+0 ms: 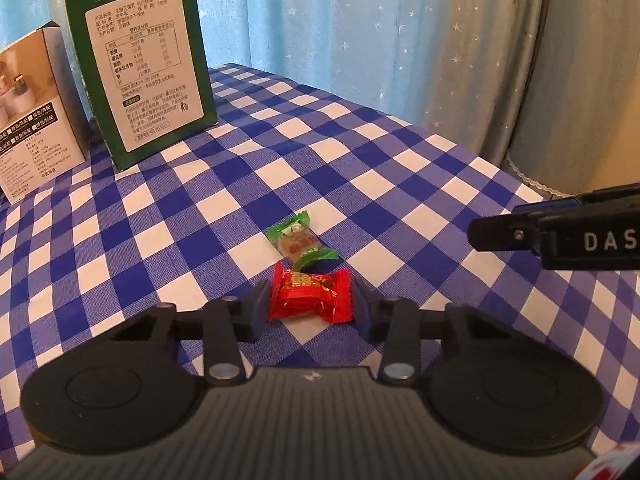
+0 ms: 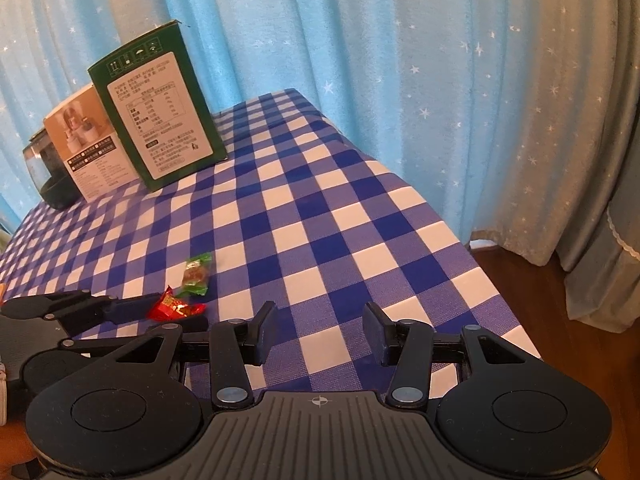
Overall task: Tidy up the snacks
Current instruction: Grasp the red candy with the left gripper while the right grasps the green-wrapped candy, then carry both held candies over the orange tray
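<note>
We see the left gripper (image 1: 311,300) at lower centre, jaws apparently clamped on the red candy (image 1: 310,295), green candy (image 1: 302,245) touching just above, right gripper (image 2: 320,330) jaws apart over the checked cloth (image 2: 360,216), holding nothing

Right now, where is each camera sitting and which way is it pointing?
Left wrist: on the left gripper, looking forward and down along its fingers at the red candy between them; the right gripper's finger pokes in at right.
Right wrist: on the right gripper, facing down over bare checked tablecloth; its fingers hold nothing; the left gripper shows at left.
Shared: both candies, green candy, green box, white box, curtain.
</note>
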Action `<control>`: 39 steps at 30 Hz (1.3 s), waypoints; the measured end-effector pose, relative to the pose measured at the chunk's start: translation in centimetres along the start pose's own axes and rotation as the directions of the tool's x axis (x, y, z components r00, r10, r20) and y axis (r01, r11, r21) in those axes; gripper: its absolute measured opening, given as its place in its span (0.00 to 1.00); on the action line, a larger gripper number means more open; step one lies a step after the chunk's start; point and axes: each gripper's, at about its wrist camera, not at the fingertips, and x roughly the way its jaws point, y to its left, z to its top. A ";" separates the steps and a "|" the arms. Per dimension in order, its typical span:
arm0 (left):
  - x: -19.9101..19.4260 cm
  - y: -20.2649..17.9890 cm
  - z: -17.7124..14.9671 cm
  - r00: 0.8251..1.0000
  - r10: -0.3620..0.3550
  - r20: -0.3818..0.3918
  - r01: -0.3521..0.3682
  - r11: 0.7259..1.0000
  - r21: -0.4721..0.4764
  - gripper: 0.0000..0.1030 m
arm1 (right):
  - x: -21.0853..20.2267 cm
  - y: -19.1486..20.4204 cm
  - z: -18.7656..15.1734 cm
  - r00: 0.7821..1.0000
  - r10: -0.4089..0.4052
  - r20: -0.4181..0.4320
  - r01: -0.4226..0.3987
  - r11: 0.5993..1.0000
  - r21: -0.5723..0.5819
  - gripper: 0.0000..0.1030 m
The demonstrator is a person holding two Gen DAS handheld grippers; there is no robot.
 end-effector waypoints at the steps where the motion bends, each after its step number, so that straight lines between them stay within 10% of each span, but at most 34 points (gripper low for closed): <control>1: -0.3 0.1 0.0 1.000 0.008 -0.001 -0.008 1.000 -0.011 0.27 | 0.0 0.1 0.0 1.000 0.002 0.001 -0.002 1.000 0.000 0.47; 18: -6.6 3.7 -3.7 0.989 0.148 -0.013 -0.144 0.936 -0.321 0.26 | 3.9 5.5 1.2 0.983 0.185 -0.015 -0.186 0.980 -0.069 0.47; 30: -7.6 4.7 -4.7 0.988 0.153 -0.015 -0.148 0.921 -0.359 0.26 | 7.8 9.4 1.0 0.993 0.115 -0.015 -0.115 0.960 -0.256 0.21; 39: -8.9 4.1 -5.0 0.987 0.158 0.006 -0.145 0.918 -0.370 0.26 | 5.2 9.2 1.0 0.991 0.134 -0.001 -0.130 0.960 -0.248 0.21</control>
